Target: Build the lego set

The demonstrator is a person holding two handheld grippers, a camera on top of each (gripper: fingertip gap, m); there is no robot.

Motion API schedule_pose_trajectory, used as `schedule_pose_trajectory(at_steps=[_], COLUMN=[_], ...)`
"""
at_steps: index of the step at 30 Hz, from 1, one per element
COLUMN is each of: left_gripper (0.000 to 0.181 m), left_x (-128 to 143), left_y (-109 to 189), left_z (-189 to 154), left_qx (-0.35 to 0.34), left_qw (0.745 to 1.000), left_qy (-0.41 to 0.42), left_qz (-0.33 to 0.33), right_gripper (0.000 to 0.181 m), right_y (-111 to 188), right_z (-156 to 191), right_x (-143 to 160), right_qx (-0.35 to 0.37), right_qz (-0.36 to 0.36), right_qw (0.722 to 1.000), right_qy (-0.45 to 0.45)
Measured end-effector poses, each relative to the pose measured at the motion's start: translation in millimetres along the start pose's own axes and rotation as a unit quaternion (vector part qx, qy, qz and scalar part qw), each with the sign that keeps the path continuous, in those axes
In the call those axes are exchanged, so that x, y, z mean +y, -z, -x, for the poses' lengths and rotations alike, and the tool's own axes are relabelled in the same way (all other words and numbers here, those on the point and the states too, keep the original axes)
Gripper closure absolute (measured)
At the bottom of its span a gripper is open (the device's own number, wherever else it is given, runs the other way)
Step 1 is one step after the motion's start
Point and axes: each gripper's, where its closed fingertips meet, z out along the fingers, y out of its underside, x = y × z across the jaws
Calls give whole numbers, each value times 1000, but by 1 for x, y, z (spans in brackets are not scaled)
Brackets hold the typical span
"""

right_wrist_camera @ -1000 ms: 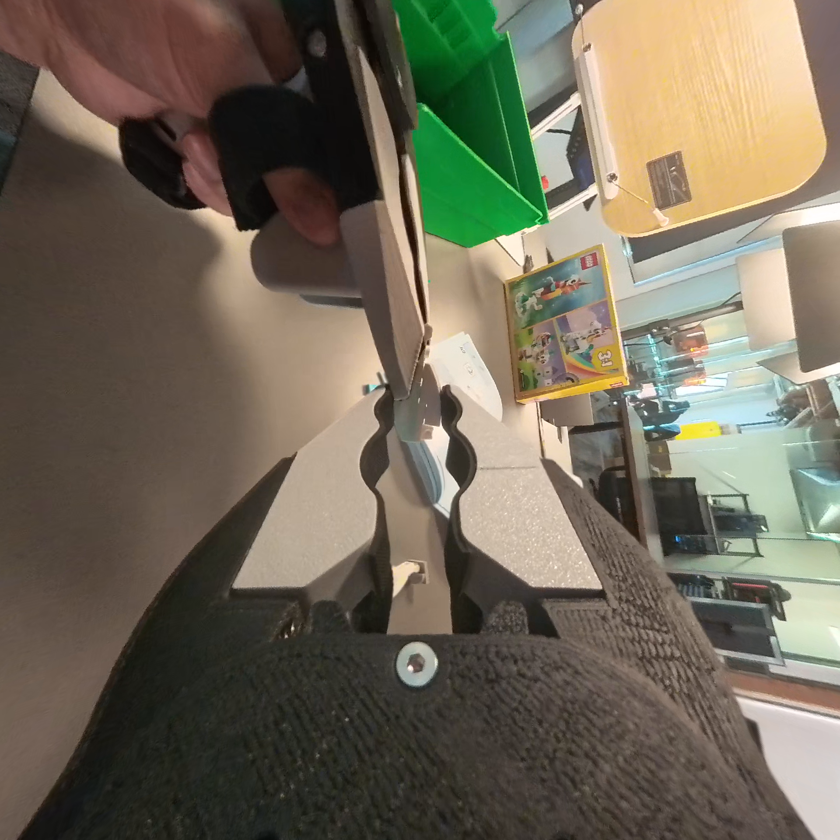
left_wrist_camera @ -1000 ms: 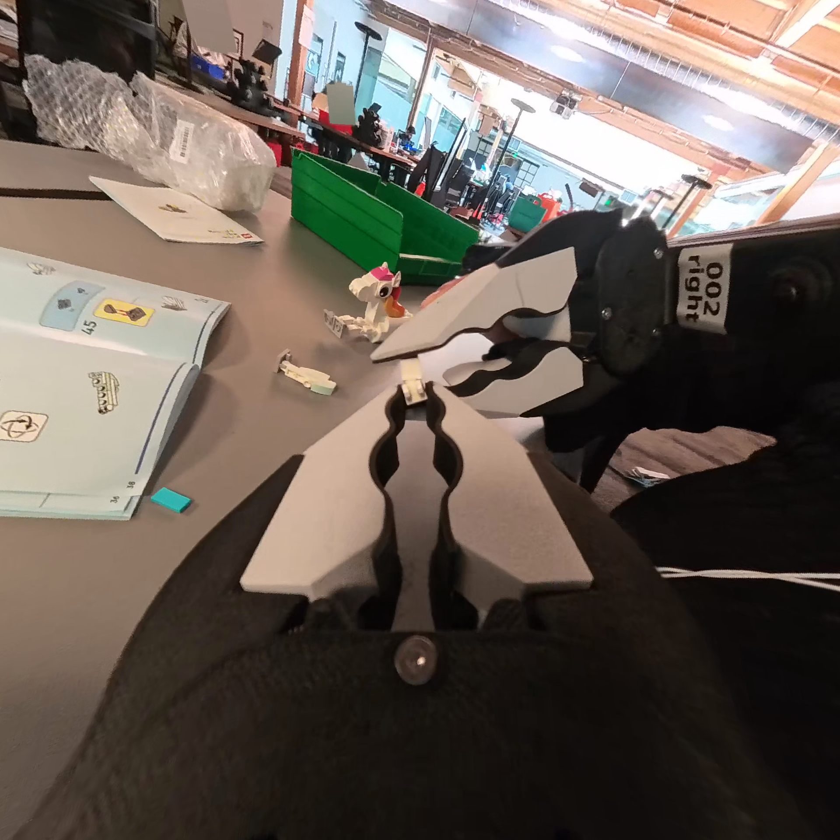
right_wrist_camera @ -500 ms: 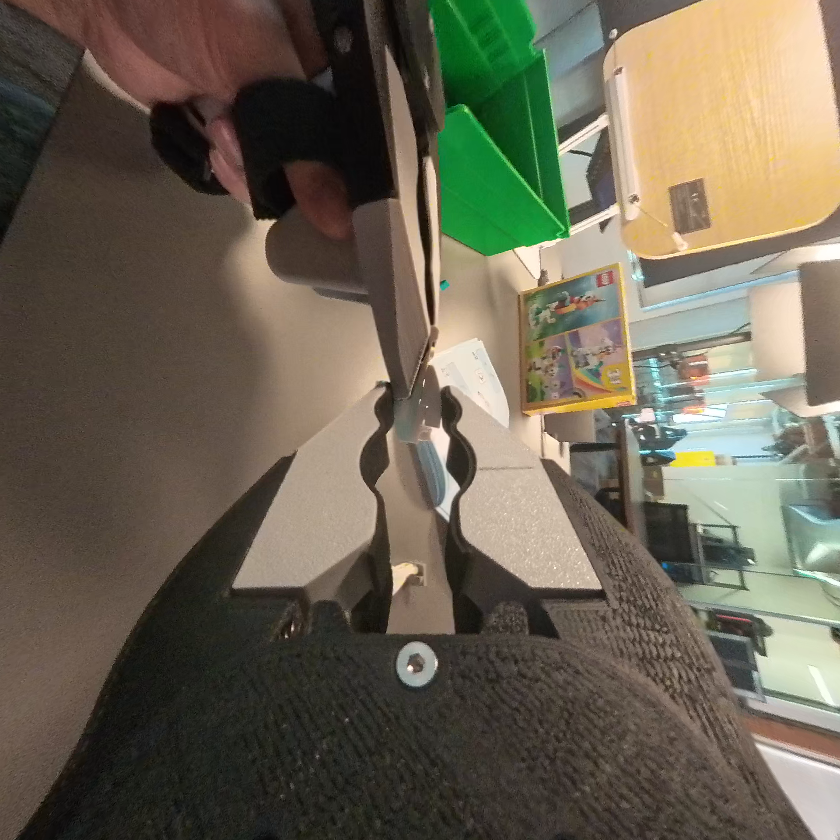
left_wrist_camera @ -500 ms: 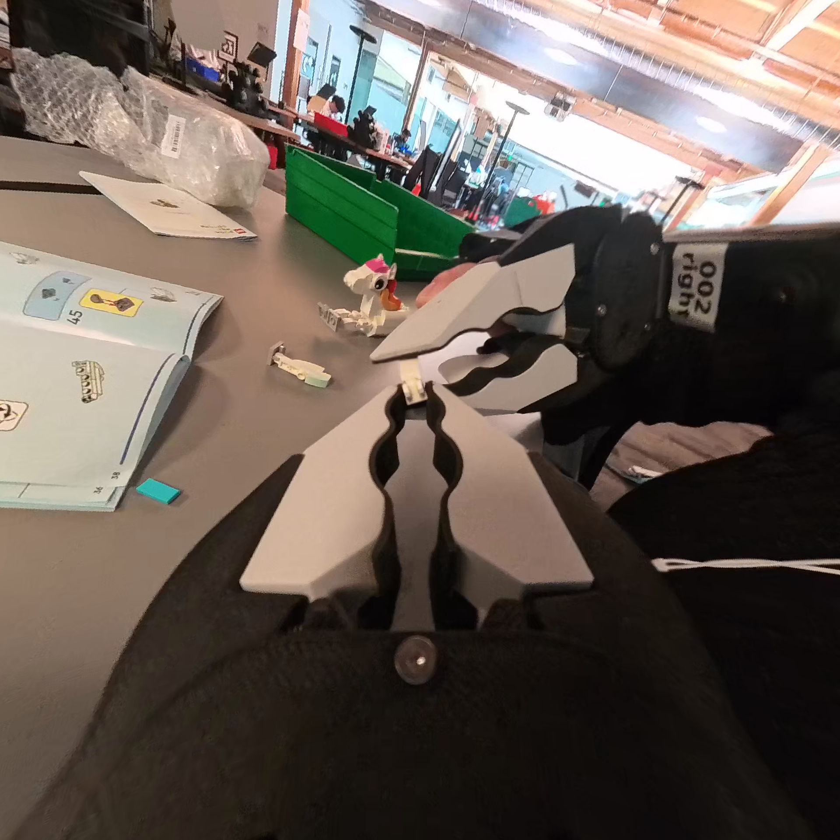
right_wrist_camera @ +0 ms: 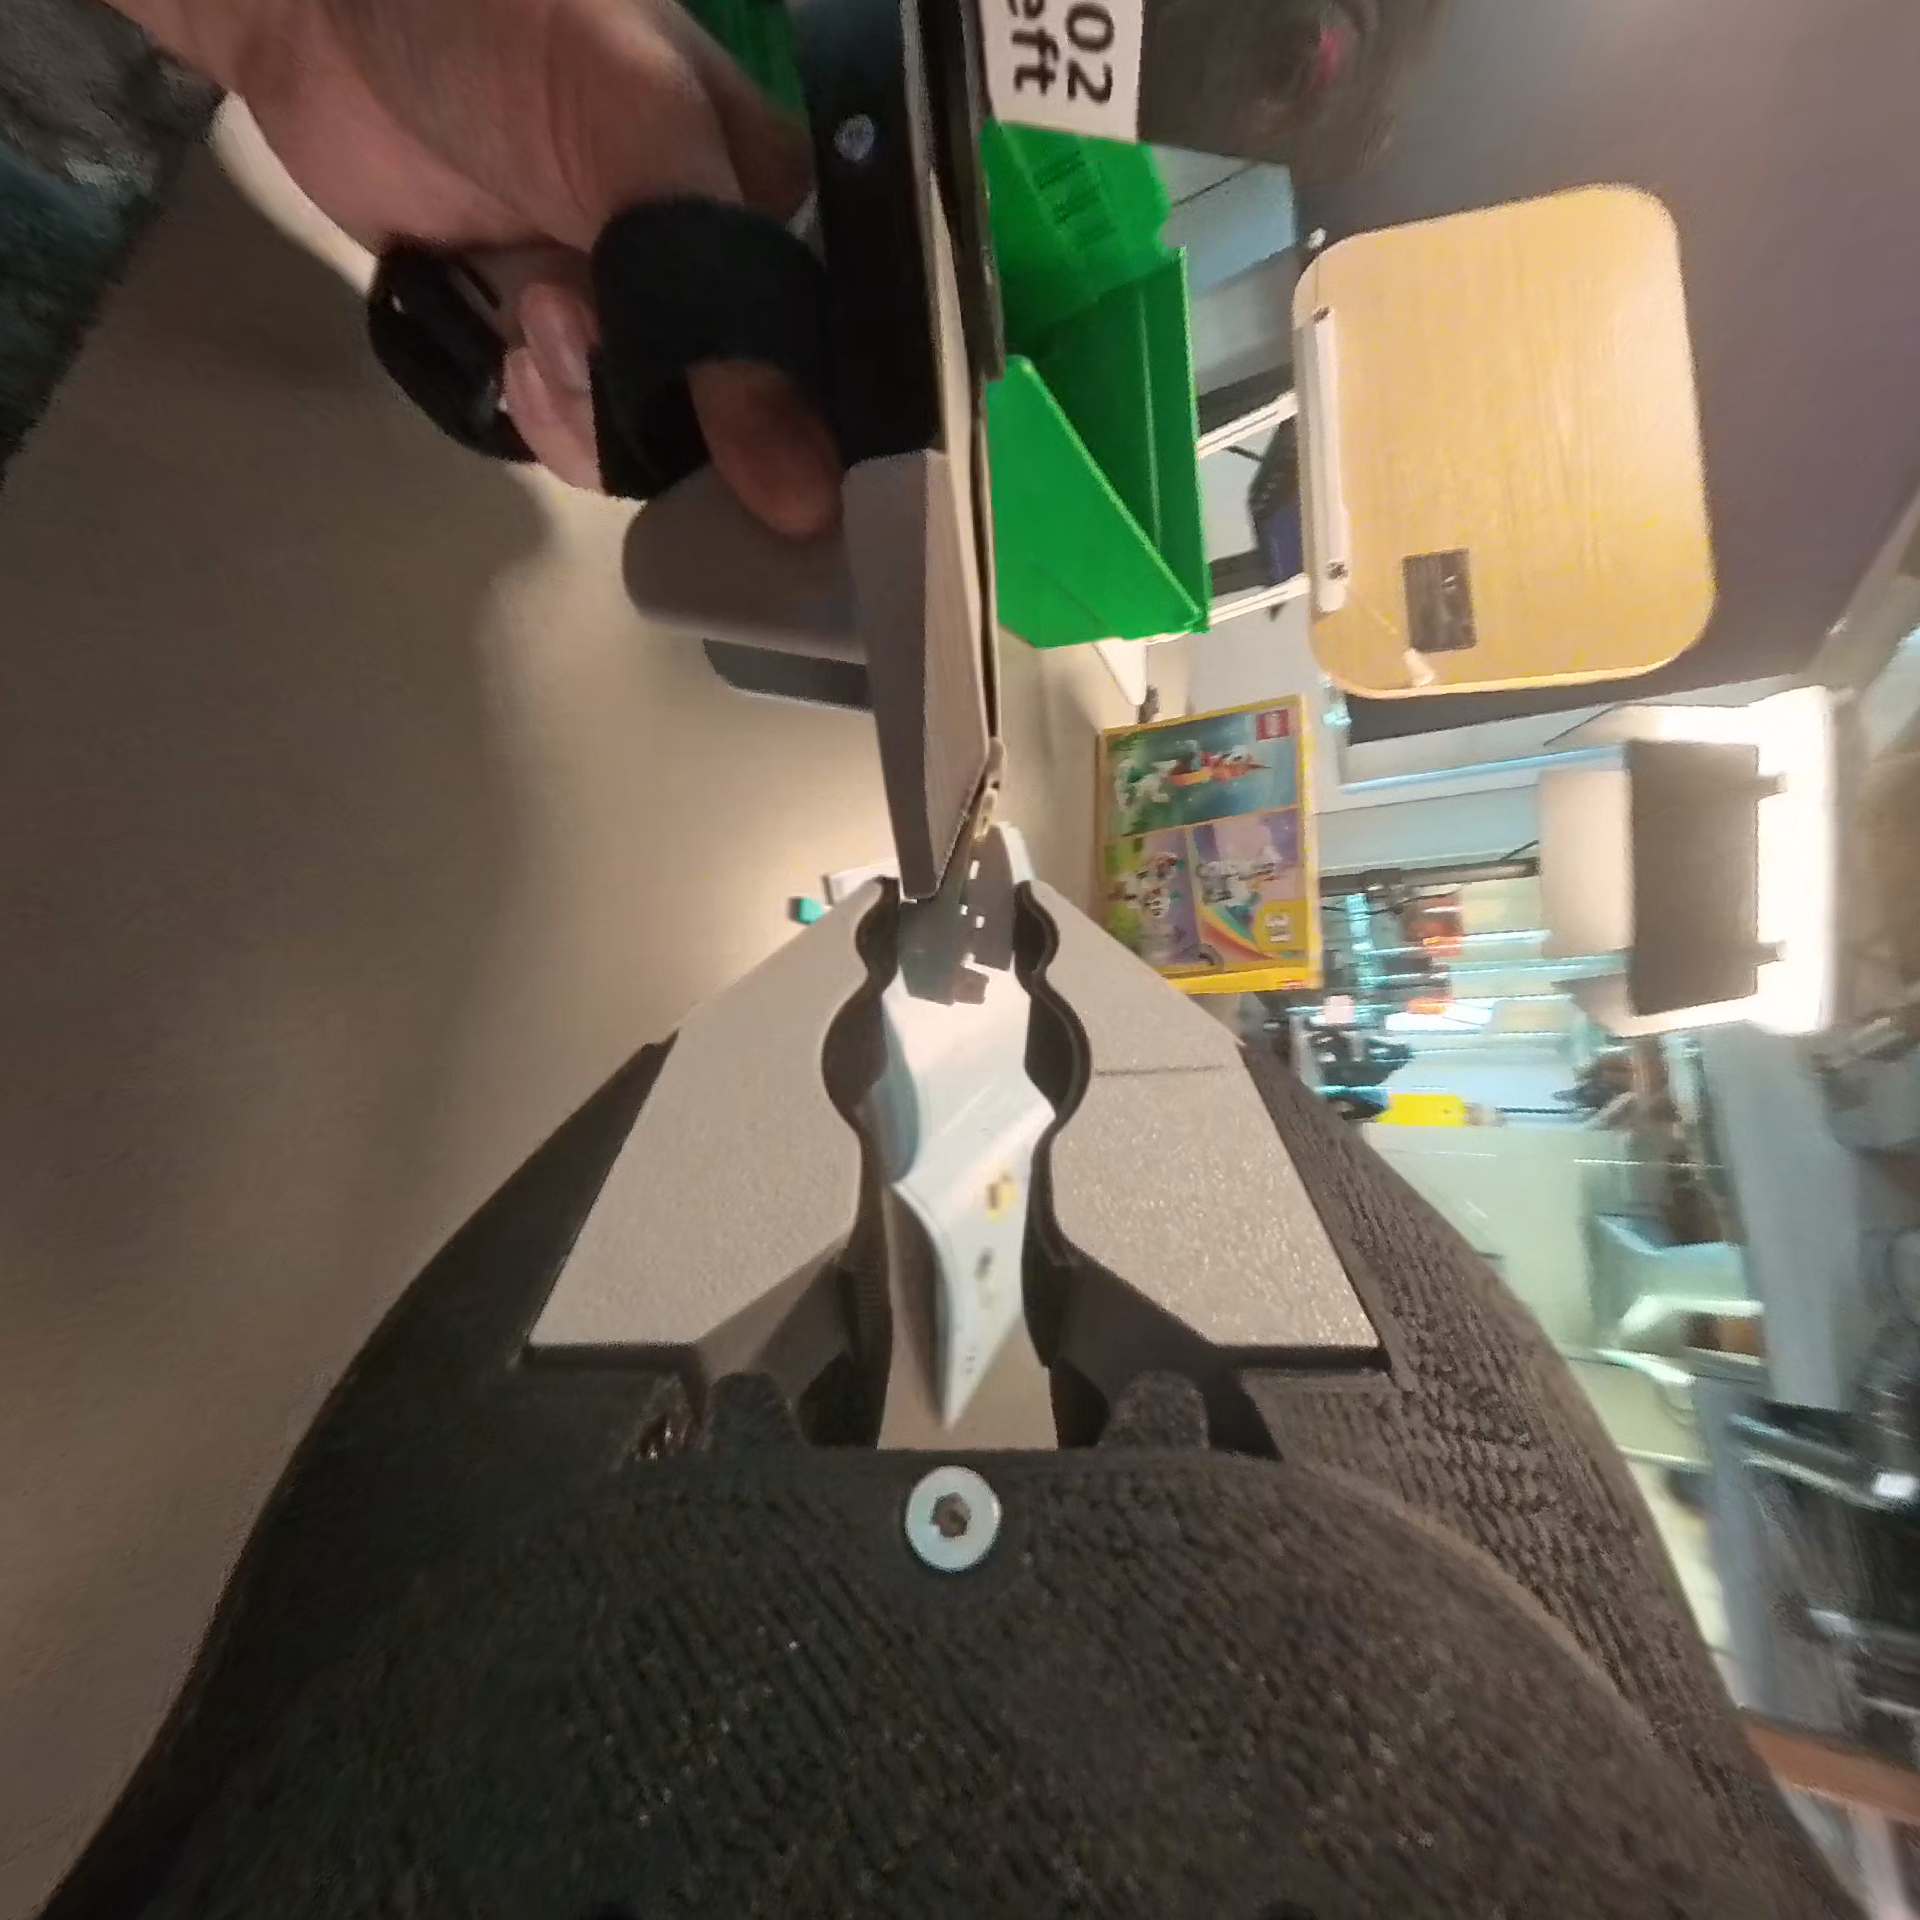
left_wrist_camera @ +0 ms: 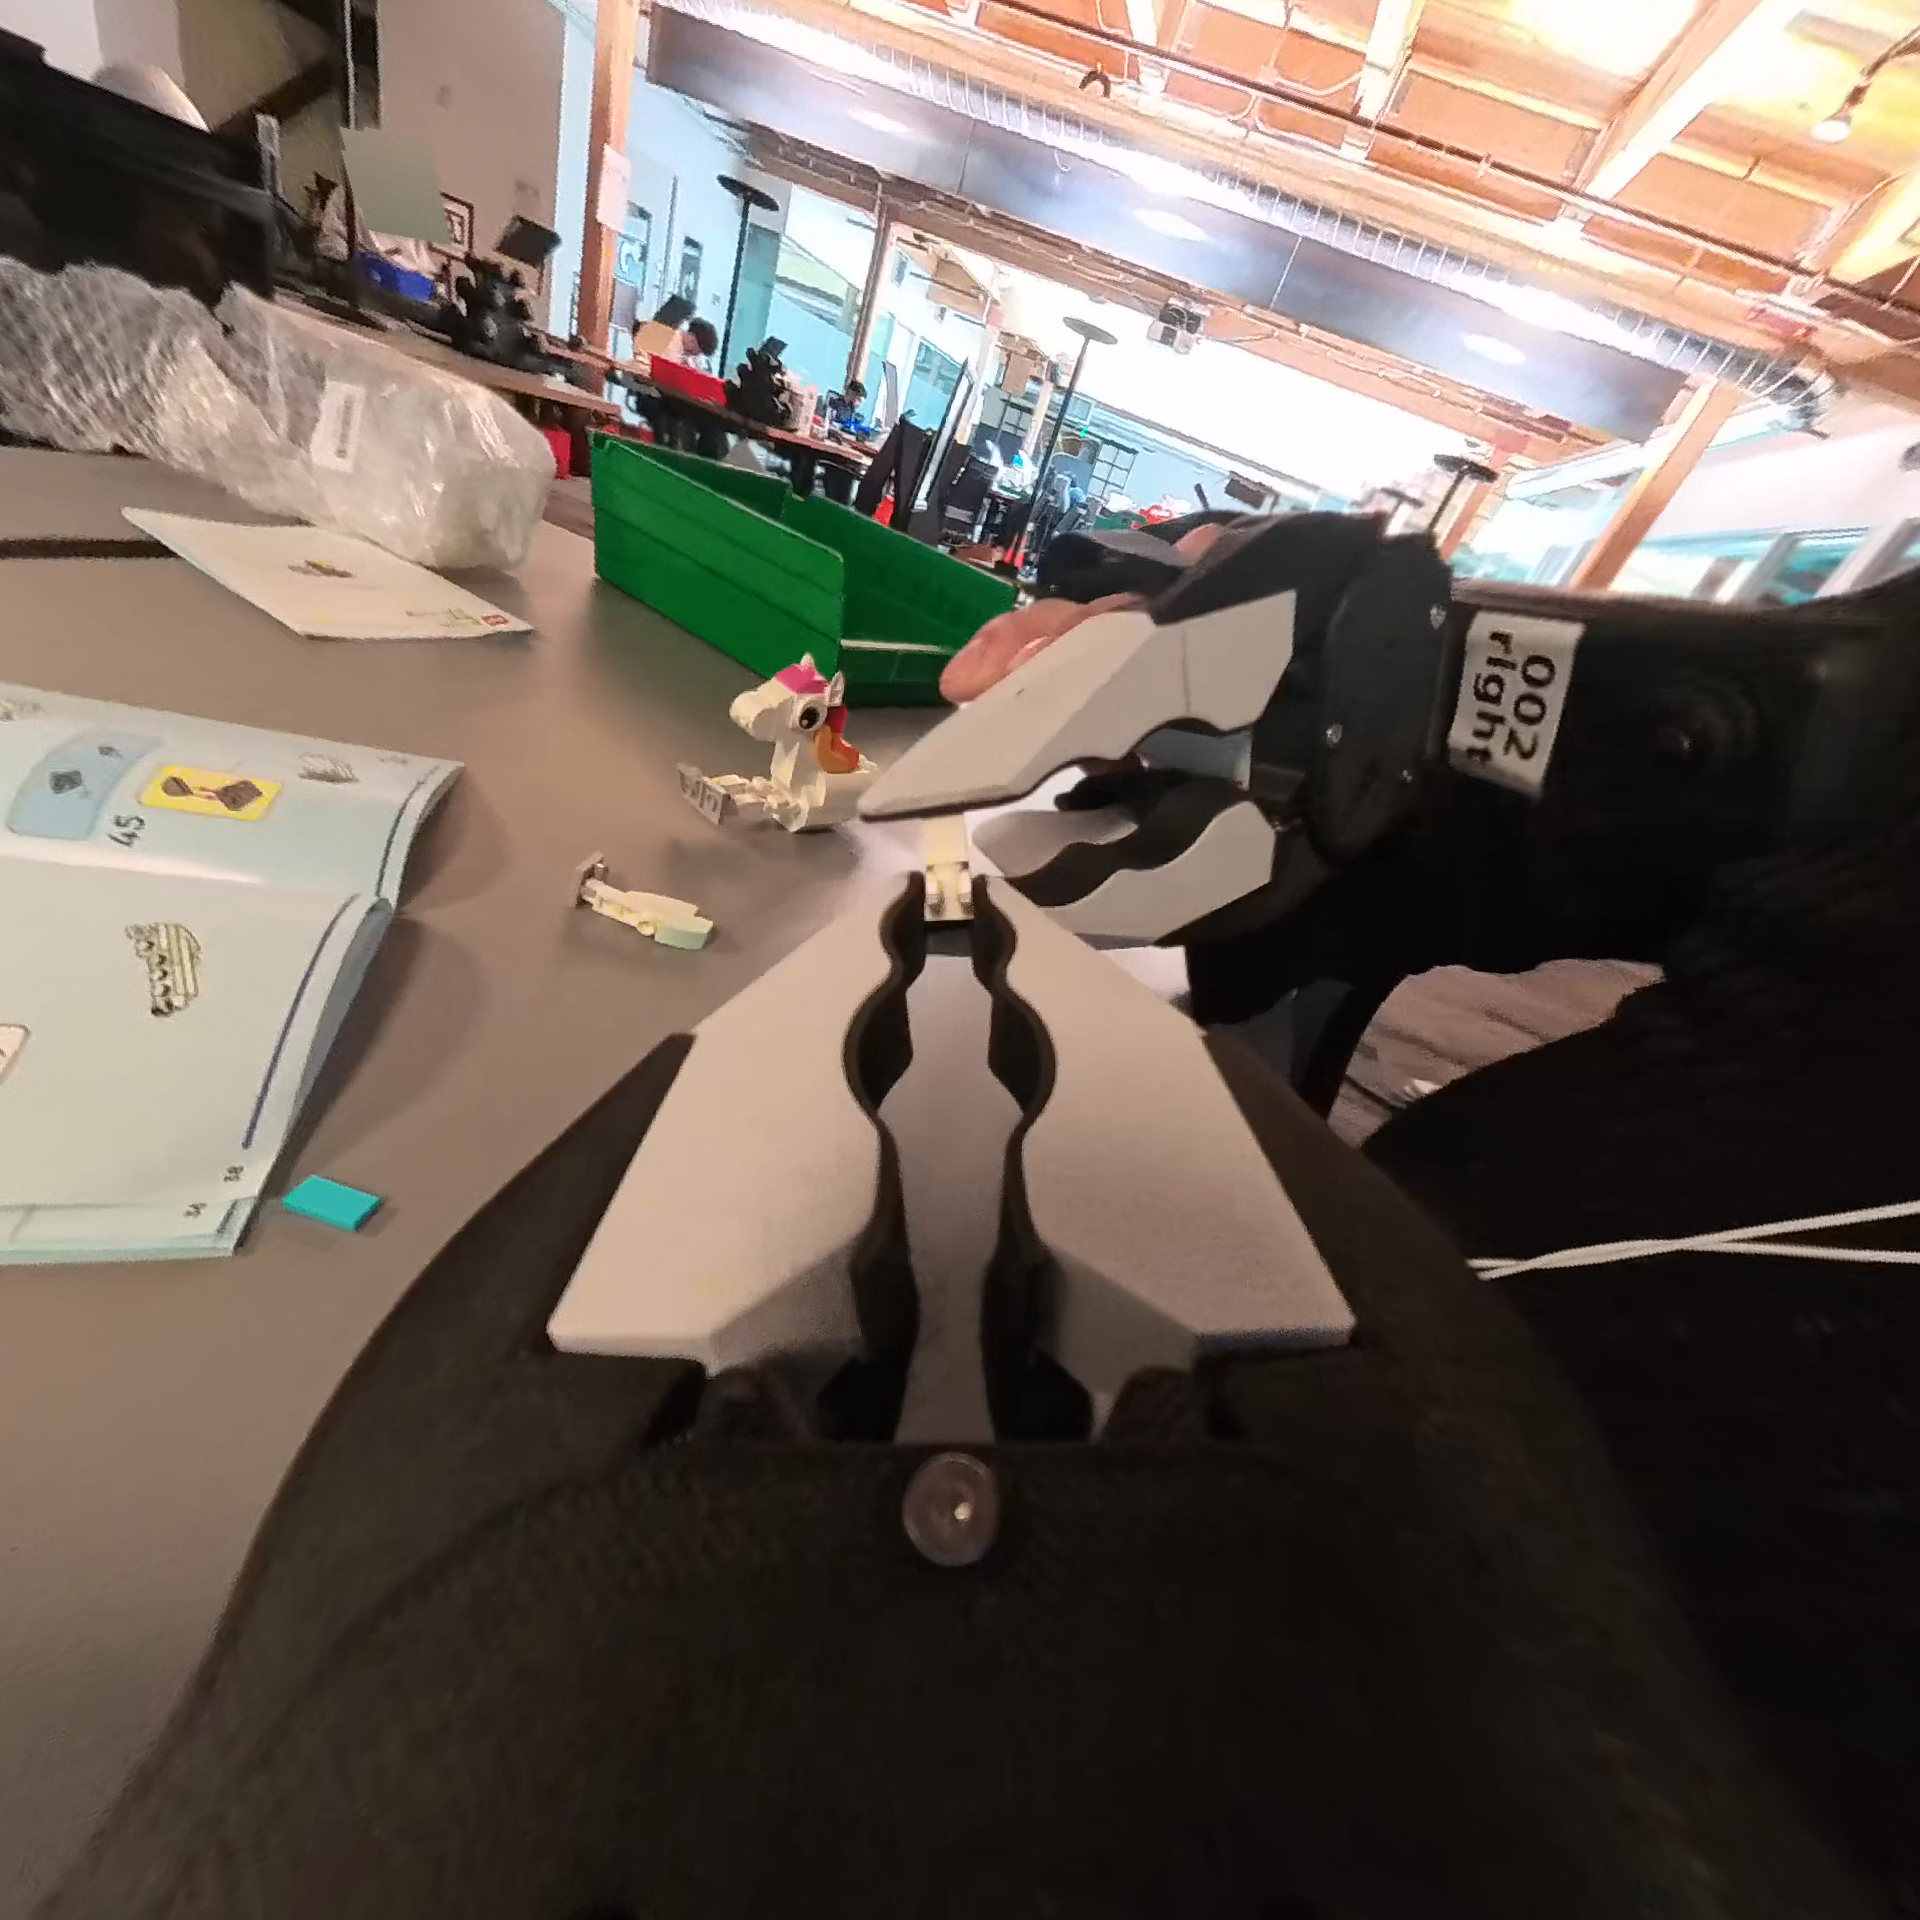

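Both: L gripper [left_wrist_camera: 948,902] clamps small white lego piece [left_wrist_camera: 944,878]; R gripper [right_wrist_camera: 951,914] parted.

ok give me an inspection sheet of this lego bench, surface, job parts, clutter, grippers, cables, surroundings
Surface: grey table, mostly bare near the camera.
Job's things: small white piece held in the air; white animal figure, small white assembly and teal tile on the table; open instruction booklet; set box.
Clutter: green bin, plastic bag, closed leaflet.
Grippers: left gripper shut on the piece; right gripper open around it.
Cables: white cord at right.
Surroundings: open workshop, desks behind.
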Motion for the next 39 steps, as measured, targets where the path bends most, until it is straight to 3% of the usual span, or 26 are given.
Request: schedule_pose_trajectory(at_steps=[7,12,17,20,24,26,29,32,36,38,39], left_gripper=[175,175,174,174,174,174,174,174,174,171,160], left_x=[-8,-12,-10,-10,-9,-8,-5,0,4,9,11], left_y=[2,4,4,6,9,10,8,4,1,-3,-4], left_z=[-8,-6,0,4,5,-4,-16,-22,-26,-17,-10], left_qx=[-42,-38,-19,-20,-11,24,63,80,93,64,41], left_qw=[997,998,999,999,1000,999,997,996,994,996,997], left_qy=[-64,-39,5,13,4,-17,-36,-49,-54,-54,-60], left_qz=[2,-20,-26,-29,-24,-25,-22,-9,-1,12,15], right_gripper=[164,164,163,144,142,146,151,163,174,175,175], right_y=[6,4,-2,-2,5,11,22,30,36,35,31], right_z=[-7,-15,-10,-6,-2,4,2,2,8,12,19], right_x=[-8,-9,-6,-3,0,-2,-10,-13,-15,-7,4], right_qx=[34,80,42,19,-16,-76,-158,-204,-241,-243,-241], right_qz=[-2,34,17,13,-12,-47,-112,-153,-178,-169,-145], right_qw=[997,987,999,999,995,973,898,848,820,826,838], right_qy=[71,138,11,-33,-95,-211,-394,-465,-487,-479,-467])
